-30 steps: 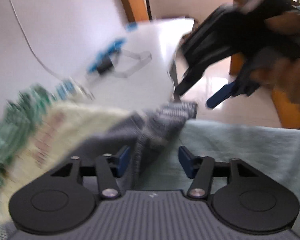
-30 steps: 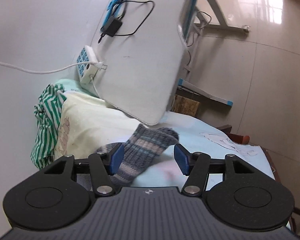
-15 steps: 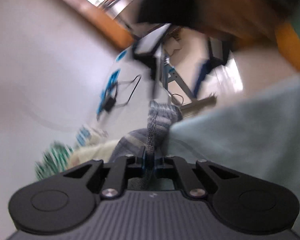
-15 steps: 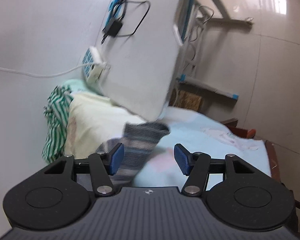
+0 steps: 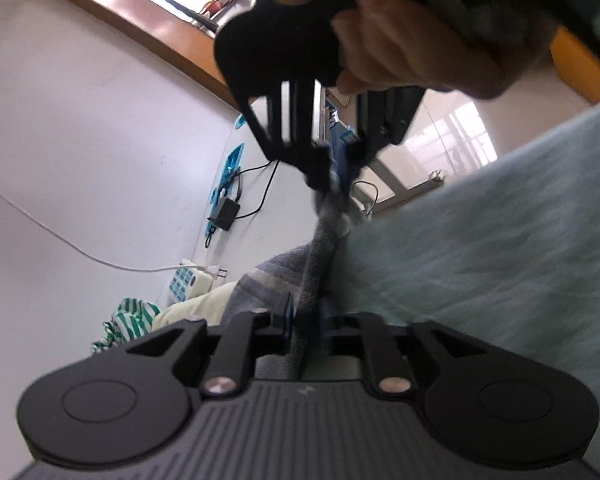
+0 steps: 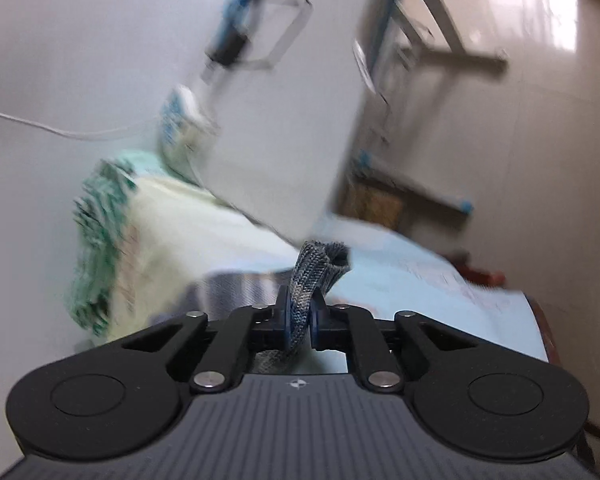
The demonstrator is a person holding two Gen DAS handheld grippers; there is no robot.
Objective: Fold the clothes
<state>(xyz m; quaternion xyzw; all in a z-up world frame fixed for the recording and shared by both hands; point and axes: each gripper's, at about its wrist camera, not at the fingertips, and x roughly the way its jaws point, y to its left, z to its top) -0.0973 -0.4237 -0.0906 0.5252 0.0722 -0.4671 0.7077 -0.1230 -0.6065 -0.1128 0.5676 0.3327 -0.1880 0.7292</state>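
Grey-and-blue striped knit, a sock [image 5: 300, 268] by the look of it, is strung between the two grippers above the pale green bed [image 5: 500, 248]. In the left wrist view its near end is clamped between the fingers of the left gripper [image 5: 303, 320], whose jaws have just been easing apart slightly, yet the knit is seen pinched between the pads. From there the sock's long axis runs up and away to the right gripper [image 5: 332, 178], held in a hand [image 5: 400, 40] at the top of the picture.

In the right wrist view the right gripper [image 6: 300, 316] has just been closing, and the ribbed cuff [image 6: 324, 256] is gripped hard, its open mouth poking out beyond the fingers [image 6: 283, 312]. So each gripper has one end, and the sock is stretched lengthwise between them, lifted off the bed near its edge by the white tabletop [image 6: 284, 128]. A cream cloth [image 6: 172, 240] and a green-striped garment [image 6: 96, 248] are left lying further along the bed, beside the wall.

The fold is judged to turn on bringing the two ends together along that axis, with both grips kept.
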